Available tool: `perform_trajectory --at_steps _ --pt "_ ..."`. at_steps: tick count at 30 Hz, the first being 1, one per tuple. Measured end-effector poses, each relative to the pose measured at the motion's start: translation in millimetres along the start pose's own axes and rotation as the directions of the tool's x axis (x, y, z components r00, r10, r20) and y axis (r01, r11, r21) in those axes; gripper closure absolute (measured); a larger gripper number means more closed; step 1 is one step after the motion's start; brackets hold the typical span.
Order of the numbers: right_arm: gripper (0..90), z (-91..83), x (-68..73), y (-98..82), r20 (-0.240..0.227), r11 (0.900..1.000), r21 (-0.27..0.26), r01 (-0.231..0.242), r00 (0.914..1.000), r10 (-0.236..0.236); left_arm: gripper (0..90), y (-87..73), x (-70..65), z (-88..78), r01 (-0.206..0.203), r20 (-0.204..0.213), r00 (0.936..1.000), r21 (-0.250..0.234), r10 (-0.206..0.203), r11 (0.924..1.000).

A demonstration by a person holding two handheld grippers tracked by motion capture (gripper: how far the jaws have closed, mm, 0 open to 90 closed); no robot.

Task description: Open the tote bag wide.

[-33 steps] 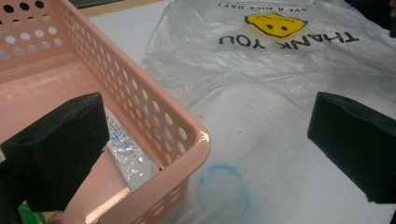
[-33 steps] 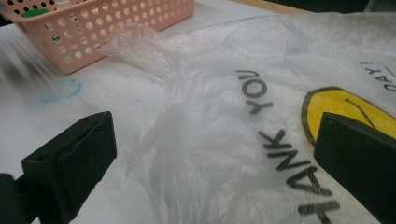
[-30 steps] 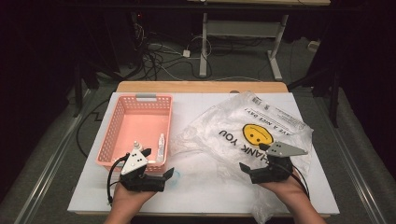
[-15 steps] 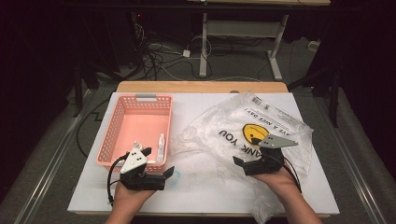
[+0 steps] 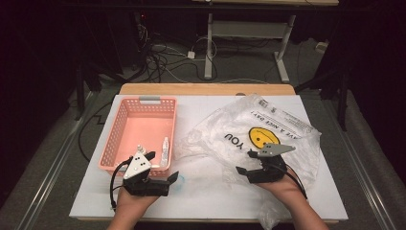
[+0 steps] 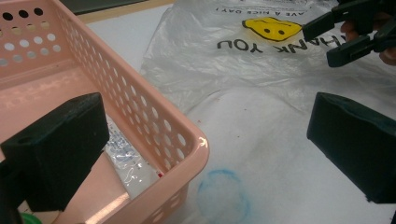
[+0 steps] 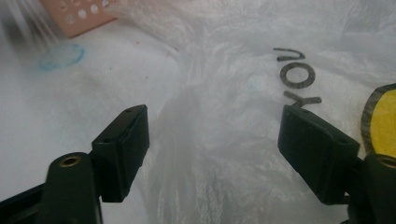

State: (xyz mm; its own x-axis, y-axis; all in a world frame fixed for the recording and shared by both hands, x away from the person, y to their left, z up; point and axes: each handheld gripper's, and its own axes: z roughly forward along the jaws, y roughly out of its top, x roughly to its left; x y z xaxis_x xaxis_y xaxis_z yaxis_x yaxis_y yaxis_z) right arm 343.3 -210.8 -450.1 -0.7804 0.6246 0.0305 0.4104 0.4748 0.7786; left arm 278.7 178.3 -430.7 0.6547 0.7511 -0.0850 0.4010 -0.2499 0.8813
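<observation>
The crumpled clear plastic bag (image 5: 258, 139) with a yellow smiley face lies on the right half of the white table (image 5: 206, 191). A bunched fold of it stands between the right gripper (image 7: 212, 144) jaws, which have just been closing but stand apart, not pressing. The left gripper (image 5: 174, 178), jaws wide apart, straddles the near corner of the pink perforated plastic basket (image 5: 119, 139), holding nothing.

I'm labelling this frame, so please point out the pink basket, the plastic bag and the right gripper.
pink basket (image 5: 125, 113), high view: on its left wall.
plastic bag (image 5: 227, 124), high view: on the clear film beside the printed word.
right gripper (image 7: 212, 154), right gripper view: midway between its two black fingertips, over bunched film.
</observation>
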Motion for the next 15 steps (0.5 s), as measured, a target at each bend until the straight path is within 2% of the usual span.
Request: perform_trajectory --at_steps 2,7,15 --pt "31.7 1.7 2.3 -3.2 -0.003 1.000 0.024 0.019 0.9998 -0.019 0.0 0.0 -0.8 -0.6 -0.003 -0.002 1.0000 -0.001 0.003 1.0000" --pt "34.6 4.8 4.2 -7.5 -0.007 0.998 0.067 0.014 0.9999 -0.014 0.0 0.0 -1.6 -0.1 -0.001 -0.001 1.0000 -0.001 0.001 1.0000" --pt "44.0 16.2 7.3 -13.9 -0.041 0.994 0.107 0.034 0.9987 -0.030 0.0 1.0 -5.4 1.4 -0.005 0.010 0.9999 0.003 0.005 1.0000"
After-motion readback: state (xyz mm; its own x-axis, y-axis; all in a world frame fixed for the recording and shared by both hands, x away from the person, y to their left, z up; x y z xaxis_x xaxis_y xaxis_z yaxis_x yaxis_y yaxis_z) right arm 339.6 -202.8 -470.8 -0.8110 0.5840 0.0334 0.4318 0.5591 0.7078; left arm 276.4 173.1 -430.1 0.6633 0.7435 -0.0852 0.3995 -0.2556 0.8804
